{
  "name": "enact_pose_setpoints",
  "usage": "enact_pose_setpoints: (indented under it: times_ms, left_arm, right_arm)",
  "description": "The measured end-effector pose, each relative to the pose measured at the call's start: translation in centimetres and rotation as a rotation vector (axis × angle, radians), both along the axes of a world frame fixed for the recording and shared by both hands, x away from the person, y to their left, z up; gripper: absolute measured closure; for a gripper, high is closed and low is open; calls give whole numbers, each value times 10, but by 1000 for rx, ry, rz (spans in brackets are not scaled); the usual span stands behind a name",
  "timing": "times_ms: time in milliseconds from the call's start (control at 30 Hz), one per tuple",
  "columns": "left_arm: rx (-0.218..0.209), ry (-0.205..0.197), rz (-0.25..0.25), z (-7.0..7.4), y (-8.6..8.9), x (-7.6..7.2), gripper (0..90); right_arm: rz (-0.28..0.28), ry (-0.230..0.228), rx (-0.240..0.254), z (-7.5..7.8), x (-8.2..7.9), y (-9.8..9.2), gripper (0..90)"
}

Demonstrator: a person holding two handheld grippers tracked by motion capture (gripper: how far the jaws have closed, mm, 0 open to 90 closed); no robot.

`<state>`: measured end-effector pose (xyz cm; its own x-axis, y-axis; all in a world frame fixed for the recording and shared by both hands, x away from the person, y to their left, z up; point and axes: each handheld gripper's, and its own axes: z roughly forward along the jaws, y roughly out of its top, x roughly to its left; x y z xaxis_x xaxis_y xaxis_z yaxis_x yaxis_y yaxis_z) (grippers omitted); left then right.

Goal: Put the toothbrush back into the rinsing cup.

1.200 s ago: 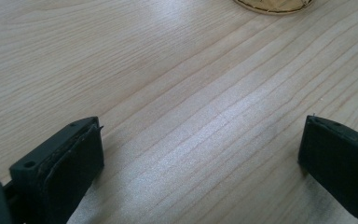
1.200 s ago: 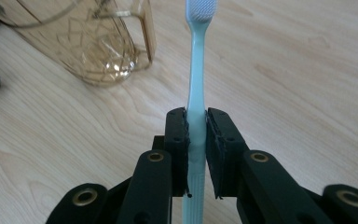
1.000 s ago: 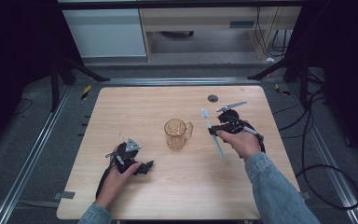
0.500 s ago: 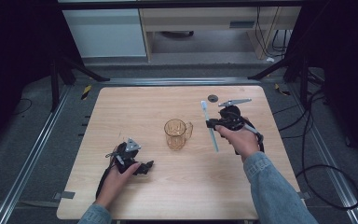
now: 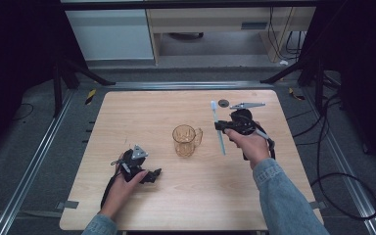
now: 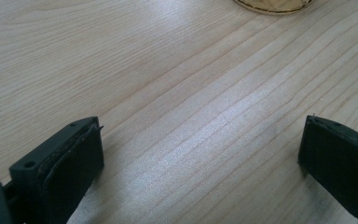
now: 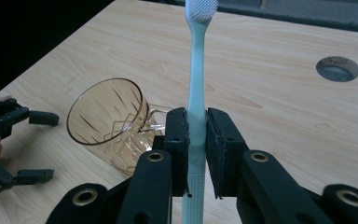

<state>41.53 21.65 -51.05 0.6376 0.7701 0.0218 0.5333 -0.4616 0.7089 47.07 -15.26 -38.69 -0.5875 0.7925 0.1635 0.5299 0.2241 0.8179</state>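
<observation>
Right now the right gripper [image 5: 219, 126] is clamped on a pale blue plastic toothbrush [image 5: 217, 128], its jaws pinching the handle low down, white bristle head [image 7: 201, 10] pointing away from the person. Landmark: amber faceted glass mug [image 5: 184, 140] standing upright mid-table on the light wooden table [image 5: 142, 107]. Toothbrush sits just right of the mug, not touching. Left gripper [image 5: 154, 175] rests on the tabletop, near-left of the mug, jaws wide apart, nothing between them. Small round hole [image 5: 223, 103] in the table beyond the mug, to its right.
</observation>
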Motion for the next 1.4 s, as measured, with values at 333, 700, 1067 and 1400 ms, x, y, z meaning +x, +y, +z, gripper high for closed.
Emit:
enact_pose_setpoints:
  times_ms: [333, 700, 1067, 1400]
  left_arm:
    - [-1, -1, 0, 0, 0, 0, 0]
    - [-3, -1, 1, 0, 0, 0, 0]
    - [-2, 0, 0, 0, 0, 0, 0]
    - [-1, 0, 0, 0, 0, 0, 0]
  right_arm:
    - [-5, -61, 45, 1, -3, 15, 792]
    - [-74, -145, 61, 6, -16, 39, 791]
    - [-121, -210, 106, 4, -18, 40, 792]
    - [-138, -245, 117, 3, -19, 42, 791]
